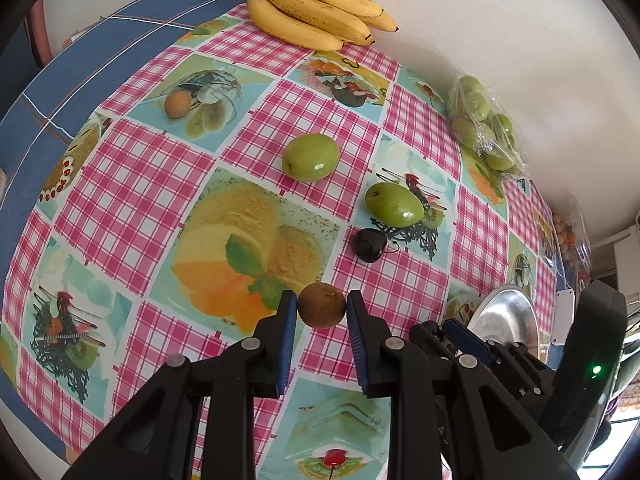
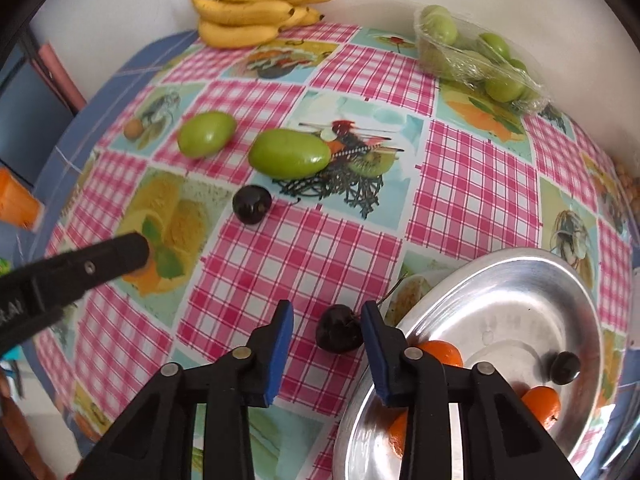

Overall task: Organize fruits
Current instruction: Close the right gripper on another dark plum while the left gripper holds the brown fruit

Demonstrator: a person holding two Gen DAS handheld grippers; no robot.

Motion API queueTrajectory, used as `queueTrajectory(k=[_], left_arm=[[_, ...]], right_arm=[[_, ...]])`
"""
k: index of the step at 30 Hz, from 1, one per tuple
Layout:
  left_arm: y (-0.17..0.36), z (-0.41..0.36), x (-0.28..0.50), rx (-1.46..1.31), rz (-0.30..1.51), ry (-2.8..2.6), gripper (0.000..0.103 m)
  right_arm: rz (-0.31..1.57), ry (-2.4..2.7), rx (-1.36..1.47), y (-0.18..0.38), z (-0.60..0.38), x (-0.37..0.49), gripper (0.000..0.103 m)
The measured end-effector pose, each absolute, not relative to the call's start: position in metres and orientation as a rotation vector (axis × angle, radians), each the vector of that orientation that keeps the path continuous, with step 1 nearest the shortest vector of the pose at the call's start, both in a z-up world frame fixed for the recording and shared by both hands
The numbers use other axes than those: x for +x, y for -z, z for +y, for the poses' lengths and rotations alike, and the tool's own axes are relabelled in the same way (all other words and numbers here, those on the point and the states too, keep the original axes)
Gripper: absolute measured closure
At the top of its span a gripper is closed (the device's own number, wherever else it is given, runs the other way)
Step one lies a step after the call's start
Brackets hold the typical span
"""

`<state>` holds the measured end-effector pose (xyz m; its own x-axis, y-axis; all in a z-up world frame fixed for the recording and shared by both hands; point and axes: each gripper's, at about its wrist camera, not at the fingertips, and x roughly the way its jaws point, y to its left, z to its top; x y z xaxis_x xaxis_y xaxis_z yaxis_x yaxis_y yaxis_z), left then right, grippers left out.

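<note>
Left gripper (image 1: 321, 308): pinching a kiwi (image 1: 321, 311), lifted for sorting. Right gripper (image 2: 328, 330): jaws flanking a cherry (image 2: 339, 328) beside the metal tray (image 2: 520, 280), only one pad touching. Beyond: green fruits (image 2: 289, 153), bananas (image 2: 256, 8).

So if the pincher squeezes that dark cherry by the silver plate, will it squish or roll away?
The cherry looks round and glossy, so it may slip or roll on the smooth tablecloth. It is probably soft, so a hard squeeze from the right gripper could bruise it. Only one finger seems to touch it.
</note>
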<state>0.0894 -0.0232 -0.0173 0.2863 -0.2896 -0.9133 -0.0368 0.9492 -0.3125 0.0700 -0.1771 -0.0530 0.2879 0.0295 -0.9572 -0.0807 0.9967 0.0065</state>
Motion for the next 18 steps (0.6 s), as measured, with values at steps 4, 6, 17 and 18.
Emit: queueTrajectory(k=[4,6,17,18], left_arm=[[0.018,-0.023,0.089,-0.299,1.275,0.174,0.077],[0.018,-0.024,0.089,-0.297,1.276,0.171,0.076],[0.018,-0.023,0.090,-0.302,1.280,0.164,0.076],[0.018,-0.023,0.090,-0.302,1.280,0.163,0.076]], right_arm=[[1.275,-0.055,-0.106,0.056,-0.173,0.069,0.070],[1.275,-0.047,-0.149,0.057,-0.169,0.069,0.071],[1.266,-0.019,-0.278,0.062,-0.159,0.069,0.076],[1.266,-0.020,-0.274,0.062,-0.160,0.069,0.076]])
